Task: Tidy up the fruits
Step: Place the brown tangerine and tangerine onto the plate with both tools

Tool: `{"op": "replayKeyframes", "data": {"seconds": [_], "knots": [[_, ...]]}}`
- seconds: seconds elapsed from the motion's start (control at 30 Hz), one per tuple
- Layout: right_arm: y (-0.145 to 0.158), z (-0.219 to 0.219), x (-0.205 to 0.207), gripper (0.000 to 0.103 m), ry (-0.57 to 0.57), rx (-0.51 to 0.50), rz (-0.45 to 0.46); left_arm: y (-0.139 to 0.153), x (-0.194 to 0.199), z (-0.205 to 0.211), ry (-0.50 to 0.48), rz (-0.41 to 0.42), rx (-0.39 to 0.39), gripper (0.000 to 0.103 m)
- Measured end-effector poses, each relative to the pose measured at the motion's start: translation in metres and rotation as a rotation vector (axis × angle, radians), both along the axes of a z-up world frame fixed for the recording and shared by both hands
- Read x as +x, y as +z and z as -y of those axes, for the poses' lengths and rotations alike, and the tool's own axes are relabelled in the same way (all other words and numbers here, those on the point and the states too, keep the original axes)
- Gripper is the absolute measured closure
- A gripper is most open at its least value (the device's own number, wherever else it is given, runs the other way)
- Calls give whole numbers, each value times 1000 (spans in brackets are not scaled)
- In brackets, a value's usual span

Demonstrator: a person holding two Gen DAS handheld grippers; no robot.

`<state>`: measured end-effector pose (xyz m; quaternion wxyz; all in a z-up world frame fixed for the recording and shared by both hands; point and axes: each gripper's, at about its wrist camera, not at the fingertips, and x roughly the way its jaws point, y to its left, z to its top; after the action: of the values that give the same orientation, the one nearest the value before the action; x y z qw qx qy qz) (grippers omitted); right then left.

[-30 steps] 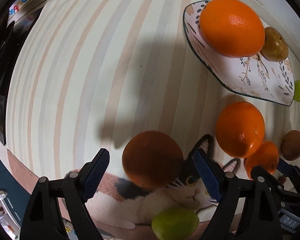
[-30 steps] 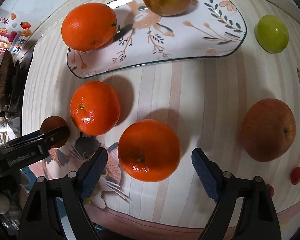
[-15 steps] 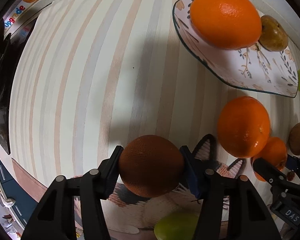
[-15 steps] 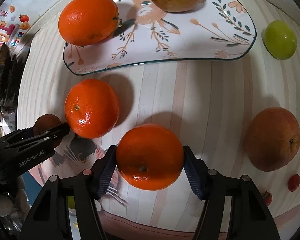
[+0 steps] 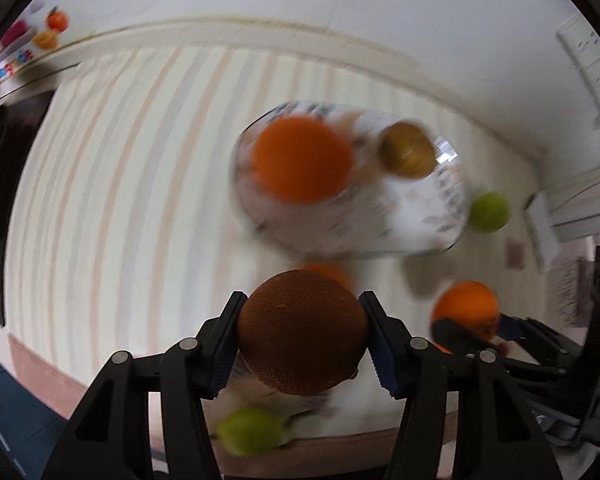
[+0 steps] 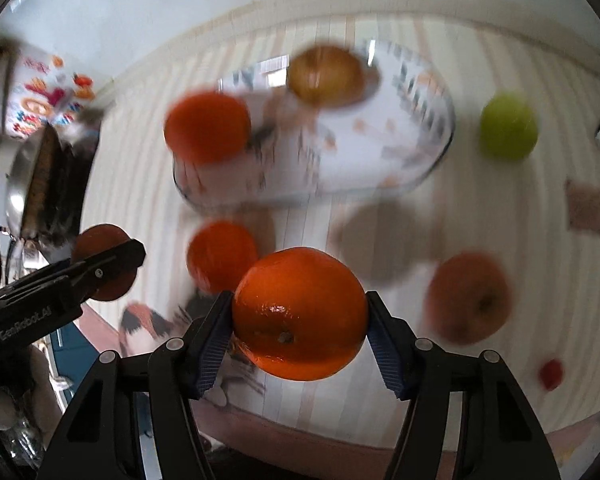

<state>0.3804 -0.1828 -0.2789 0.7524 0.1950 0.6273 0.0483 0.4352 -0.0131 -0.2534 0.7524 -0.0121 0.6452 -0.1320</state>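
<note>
My left gripper (image 5: 302, 322) is shut on a dark brown-orange round fruit (image 5: 302, 332), held clear above the striped tablecloth. In my right gripper (image 6: 299, 320) sits a bright orange (image 6: 300, 312), both pads pressed on its sides, also lifted. Beyond both lies the patterned plate (image 6: 432, 160) with an orange (image 6: 208, 128) and a brown apple (image 6: 326, 76) on it. The left wrist view shows the same plate (image 5: 412, 220) ahead of the held fruit. Both pictures are blurred by motion.
Loose on the cloth are an orange (image 6: 220, 254), a reddish apple (image 6: 468, 298), a green apple (image 6: 508, 128) and a small red fruit (image 6: 551, 374). Another green fruit (image 5: 252, 430) lies near the front edge. A wall runs behind the table.
Both grippers went from open around their fruits to shut on them, then rose with them. The plate now appears farther off and nearer the middle of each view.
</note>
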Motion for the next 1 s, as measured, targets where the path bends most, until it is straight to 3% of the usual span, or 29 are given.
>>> {"op": "replayKeyframes", "data": {"seconds": [0.1,0.3,0.83,0.9,0.97,1.0], "knots": [[8,14,21,37,15,-52,36,1,27,12,11,-15,-26,49],[-17,30,67,37,69,-124,27,-32,66,29,59,-140,-53,48],[-68,39,94,36,73,-51,-54,-57,83,61,28,-187,26,48],[-66,41,93,29,66,-48,-49,-58,83,64,19,-184,34,44],[-62,42,93,20,66,-43,-48,-54,83,65,14,-172,25,27],[-60,43,92,18,62,-48,-48,-51,82,65,14,-165,23,24]]}}
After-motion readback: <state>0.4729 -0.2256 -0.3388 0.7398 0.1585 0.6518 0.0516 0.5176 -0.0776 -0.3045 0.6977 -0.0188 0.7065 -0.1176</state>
